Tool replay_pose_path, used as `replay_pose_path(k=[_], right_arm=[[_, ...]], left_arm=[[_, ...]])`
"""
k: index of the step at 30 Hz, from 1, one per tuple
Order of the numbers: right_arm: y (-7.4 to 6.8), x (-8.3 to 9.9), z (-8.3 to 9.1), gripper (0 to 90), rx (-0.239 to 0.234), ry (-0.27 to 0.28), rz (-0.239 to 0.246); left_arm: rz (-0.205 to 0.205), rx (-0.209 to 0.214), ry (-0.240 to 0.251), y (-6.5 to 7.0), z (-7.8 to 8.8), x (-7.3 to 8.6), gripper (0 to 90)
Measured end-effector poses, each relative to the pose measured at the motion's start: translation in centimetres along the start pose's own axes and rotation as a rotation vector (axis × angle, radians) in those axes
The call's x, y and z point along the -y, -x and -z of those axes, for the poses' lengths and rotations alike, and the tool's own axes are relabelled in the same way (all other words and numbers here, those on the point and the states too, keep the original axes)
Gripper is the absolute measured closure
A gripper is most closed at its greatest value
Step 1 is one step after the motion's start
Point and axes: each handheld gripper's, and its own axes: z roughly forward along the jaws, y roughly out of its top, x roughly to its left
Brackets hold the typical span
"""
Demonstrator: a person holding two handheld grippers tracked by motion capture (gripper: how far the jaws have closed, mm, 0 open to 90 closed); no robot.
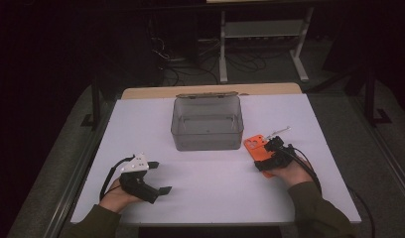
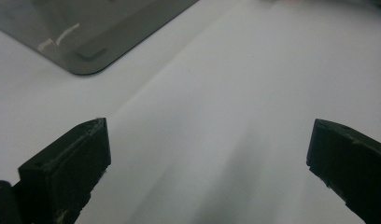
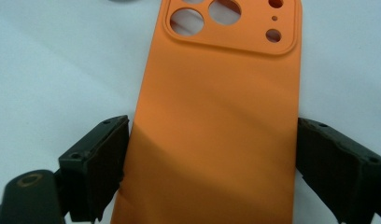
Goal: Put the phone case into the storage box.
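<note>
Phone cases: one orange phone case lying right on the desk.
Bins: one grey bin standing far centre.
Right hand-held gripper: clamping the phone case's sides.
Left hand-held gripper: jaws gaping apart, holding nothing.

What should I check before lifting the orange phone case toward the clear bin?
1. Grip: right gripper has its jaws against both long edges of the orange phone case. Ok.
2. Grip position: jaws sit on the lower half, away from the camera cutout. Ok.
3. Case lies flat on the white table, back face up. Ok.
4. Clear bin stands upright with nothing visible inside. Ok.
5. Left gripper rests open at the near left, apart from the bin and the lifting path. Ok.
6. Small metal piece just beyond the case: whether it touches the case, cannot tell.
</note>
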Motion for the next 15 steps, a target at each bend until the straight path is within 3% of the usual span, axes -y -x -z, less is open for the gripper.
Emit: replay_pose_path(k=[15], right_arm=[[-0.13,-0.01,0.11,14.1,0.006,-0.007,-0.029]], left_arm=[[-0.003,0.001,-0.002,0.0,-0.03,0.03,0.0]])
